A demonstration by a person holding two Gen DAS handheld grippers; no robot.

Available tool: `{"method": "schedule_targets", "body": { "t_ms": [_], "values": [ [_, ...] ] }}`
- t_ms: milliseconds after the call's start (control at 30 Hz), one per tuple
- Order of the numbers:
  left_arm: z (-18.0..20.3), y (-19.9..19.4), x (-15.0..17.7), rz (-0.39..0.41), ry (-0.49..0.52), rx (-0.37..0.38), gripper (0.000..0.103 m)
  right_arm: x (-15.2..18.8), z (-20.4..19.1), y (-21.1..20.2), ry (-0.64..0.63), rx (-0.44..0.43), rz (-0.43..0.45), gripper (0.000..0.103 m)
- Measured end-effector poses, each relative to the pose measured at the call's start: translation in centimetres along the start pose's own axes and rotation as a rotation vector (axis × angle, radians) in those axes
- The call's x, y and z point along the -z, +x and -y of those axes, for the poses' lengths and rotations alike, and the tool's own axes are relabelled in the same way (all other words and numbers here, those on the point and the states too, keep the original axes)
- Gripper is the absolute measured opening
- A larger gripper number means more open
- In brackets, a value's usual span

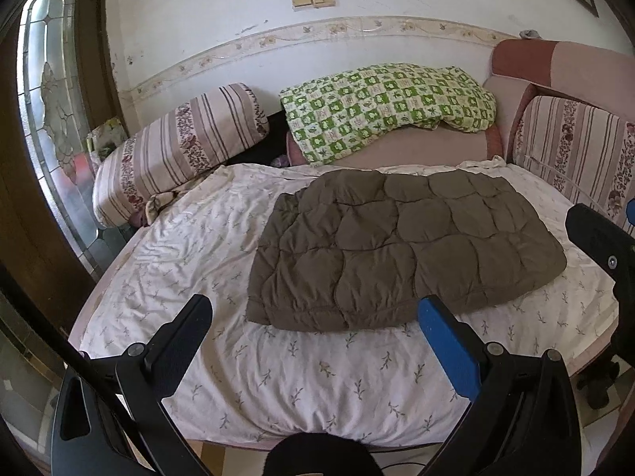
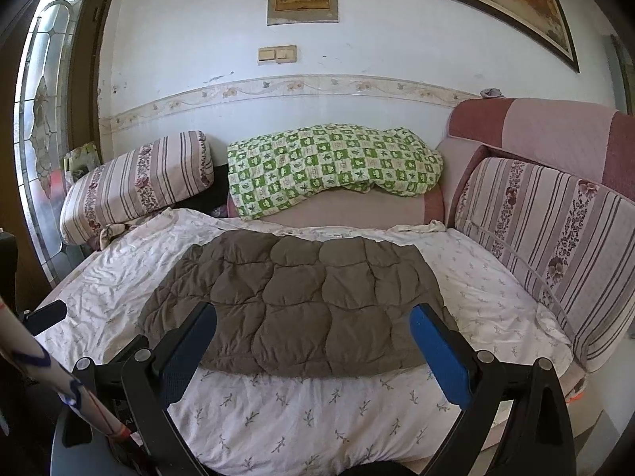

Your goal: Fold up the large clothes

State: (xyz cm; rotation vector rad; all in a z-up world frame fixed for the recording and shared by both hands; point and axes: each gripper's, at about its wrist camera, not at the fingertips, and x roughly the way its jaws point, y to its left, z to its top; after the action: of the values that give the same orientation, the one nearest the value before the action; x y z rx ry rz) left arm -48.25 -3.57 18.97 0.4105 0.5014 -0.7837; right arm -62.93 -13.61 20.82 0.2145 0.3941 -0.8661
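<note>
Brown quilted garment [image 2: 297, 301] beyond right claw [image 2: 313, 319]

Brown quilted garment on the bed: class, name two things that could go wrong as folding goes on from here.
1. The brown quilted garment is thick and puffy; a fold might spring back open.
2. The floral sheet under it is loose and wrinkled, so the open left tool or right tool could pinch sheet along with the garment's near edge.

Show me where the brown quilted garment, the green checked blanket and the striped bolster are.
brown quilted garment [image 2: 297, 305], right wrist view, middle.
green checked blanket [image 2: 333, 166], right wrist view, middle.
striped bolster [image 1: 178, 150], left wrist view, middle.
</note>
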Motion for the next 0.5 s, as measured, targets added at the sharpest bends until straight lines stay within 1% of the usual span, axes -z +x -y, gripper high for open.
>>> {"method": "schedule_targets", "body": {
  "t_ms": [167,500],
  "values": [
    [0.3,1.3,-0.4,-0.017,0.003,0.025,0.103,-0.2,0.6,0.9,0.011,0.023,-0.009,0.1],
    [-0.5,2.0,-0.2,-0.036,-0.014,0.028,0.103,-0.2,-0.1,1.3,0.001,0.028,-0.024,0.1]
  ]
}}
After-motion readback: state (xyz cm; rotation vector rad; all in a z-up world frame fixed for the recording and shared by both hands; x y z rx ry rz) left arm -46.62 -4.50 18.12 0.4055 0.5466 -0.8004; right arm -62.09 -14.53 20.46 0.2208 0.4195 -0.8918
